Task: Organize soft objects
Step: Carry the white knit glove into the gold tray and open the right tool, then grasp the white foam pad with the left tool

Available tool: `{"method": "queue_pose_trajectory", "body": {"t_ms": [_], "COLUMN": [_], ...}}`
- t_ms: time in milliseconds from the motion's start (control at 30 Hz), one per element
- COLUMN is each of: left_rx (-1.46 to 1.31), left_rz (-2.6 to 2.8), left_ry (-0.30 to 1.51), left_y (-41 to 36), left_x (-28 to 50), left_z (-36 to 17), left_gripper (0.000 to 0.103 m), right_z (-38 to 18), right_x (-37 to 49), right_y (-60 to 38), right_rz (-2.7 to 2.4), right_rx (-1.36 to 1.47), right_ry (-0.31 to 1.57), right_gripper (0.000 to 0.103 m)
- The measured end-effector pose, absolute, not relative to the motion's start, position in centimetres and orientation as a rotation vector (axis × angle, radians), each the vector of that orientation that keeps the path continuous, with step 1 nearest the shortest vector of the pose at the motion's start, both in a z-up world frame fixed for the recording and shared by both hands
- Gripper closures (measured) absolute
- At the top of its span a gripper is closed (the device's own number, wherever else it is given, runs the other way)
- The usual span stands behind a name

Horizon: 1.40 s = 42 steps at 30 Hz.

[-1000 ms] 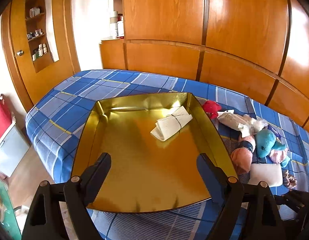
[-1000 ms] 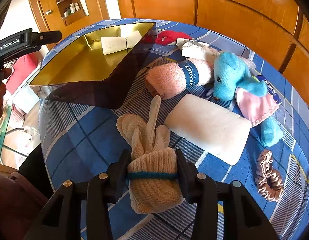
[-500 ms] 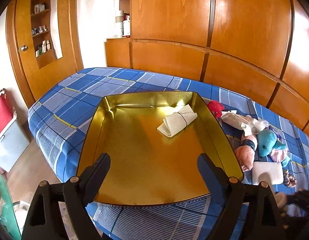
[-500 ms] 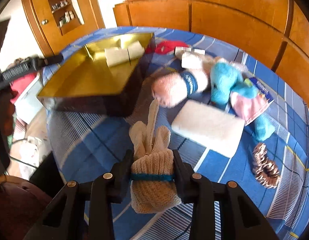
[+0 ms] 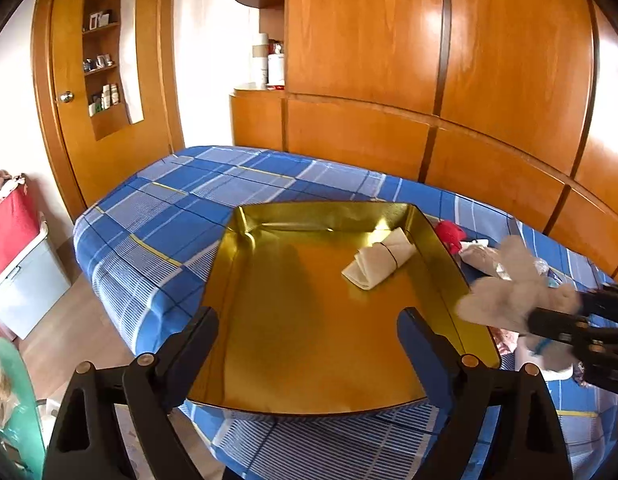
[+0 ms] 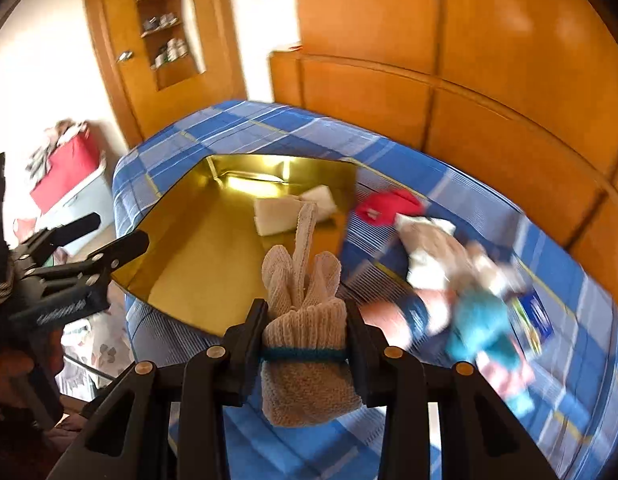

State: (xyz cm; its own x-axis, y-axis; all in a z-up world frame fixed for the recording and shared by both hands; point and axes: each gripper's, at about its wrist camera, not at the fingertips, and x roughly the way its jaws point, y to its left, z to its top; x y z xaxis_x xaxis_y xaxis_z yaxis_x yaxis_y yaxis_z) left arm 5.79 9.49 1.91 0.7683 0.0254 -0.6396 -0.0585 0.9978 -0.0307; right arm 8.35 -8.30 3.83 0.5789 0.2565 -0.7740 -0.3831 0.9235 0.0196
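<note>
The right tool, clamped on the knitted glove, carries it above the bed toward the gold tray, left tool spread apart; release over the tray comes next.

tray: glossy gold metal | glove bundle: rough beige knit | bedcover: matt checked cloth | wardrobe: glossy wood

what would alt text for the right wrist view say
The right gripper clamps a beige knit glove bundle tied with a blue band, held above a blue plaid bed. Beyond lies a gold tray holding a folded white cloth; blurred soft toys lie right.
</note>
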Motion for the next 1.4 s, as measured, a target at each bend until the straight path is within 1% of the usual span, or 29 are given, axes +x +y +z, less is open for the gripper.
{"method": "queue_pose_trajectory", "body": {"t_ms": [267, 433, 567, 633, 667, 700, 1033, 1133, 1400], "left_rx": [-0.060, -0.063, -0.062, -0.064, -0.063, -0.062, -0.055, -0.056, -0.030], "left_rz": [0.081, 0.093, 0.098, 0.100, 0.101, 0.102, 0.072, 0.050, -0.080], "left_ry": [0.679, 0.682, 0.690, 0.691, 0.691, 0.692, 0.698, 0.700, 0.722], "left_y": [11.1, 11.5, 11.7, 11.9, 11.9, 11.9, 11.1, 10.6, 7.7], "left_x": [5.8, 5.9, 6.0, 6.0, 6.0, 6.0, 5.7, 5.7, 5.7], "left_z": [2.3, 2.2, 2.0, 2.0, 2.0, 1.9, 2.0, 2.0, 2.2], "left_gripper": [0.011, 0.011, 0.011, 0.011, 0.011, 0.011, 0.010, 0.007, 0.007], "right_z": [0.1, -2.0, -2.5, -2.0, -1.6, -1.3, 2.2, 2.8, 3.8], "right_x": [14.2, 17.3, 18.8, 18.6, 18.4, 18.1, 14.3, 12.7, 8.6], "right_y": [-1.9, -0.1, 0.1, -0.1, -0.2, -0.3, -3.1, -4.9, -12.9], "right_rz": [0.376, 0.276, 0.232, 0.236, 0.243, 0.249, 0.219, 0.185, 0.044], "right_rx": [-0.315, -0.402, -0.380, -0.353, -0.338, -0.323, -0.200, -0.180, -0.095], "right_ry": [0.958, 0.954, 0.945, 0.925, 0.914, 0.901, 0.794, 0.770, 0.741], "right_gripper": [0.066, 0.061, 0.056, 0.050, 0.044, 0.040, 0.039, 0.039, 0.039]}}
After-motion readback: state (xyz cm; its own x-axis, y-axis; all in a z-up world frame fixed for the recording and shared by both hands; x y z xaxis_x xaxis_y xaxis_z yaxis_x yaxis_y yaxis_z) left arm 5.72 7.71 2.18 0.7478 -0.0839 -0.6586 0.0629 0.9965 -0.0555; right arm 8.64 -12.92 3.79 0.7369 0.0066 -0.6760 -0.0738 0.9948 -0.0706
